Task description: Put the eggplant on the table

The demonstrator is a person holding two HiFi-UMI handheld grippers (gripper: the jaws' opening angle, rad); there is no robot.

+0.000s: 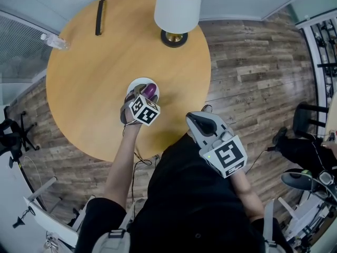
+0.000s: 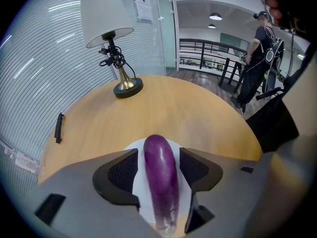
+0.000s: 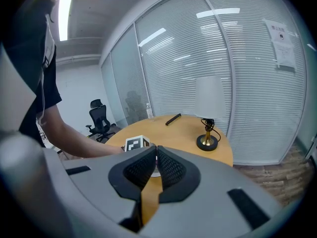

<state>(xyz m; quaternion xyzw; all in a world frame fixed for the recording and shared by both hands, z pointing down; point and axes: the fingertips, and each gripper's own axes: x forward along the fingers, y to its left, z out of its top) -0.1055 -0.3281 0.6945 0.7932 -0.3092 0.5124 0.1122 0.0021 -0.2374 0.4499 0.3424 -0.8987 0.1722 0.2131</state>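
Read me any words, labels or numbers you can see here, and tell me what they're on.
No text here can be read.
Paper notice on the glass wall: print too blurred.
Water bottle: label too small.
Marker cube: square patterns only, no letters.

White-shaded lamp (image 1: 177,7) upright; black bar (image 1: 99,16), plastic bottle (image 1: 54,41) lying well apart; plank floor (image 1: 247,67).

Left gripper (image 2: 158,168), right gripper (image 3: 154,168): grey shells, black ribbed jaws, black-white marker cubes (image 1: 144,110). Black top (image 1: 189,194).
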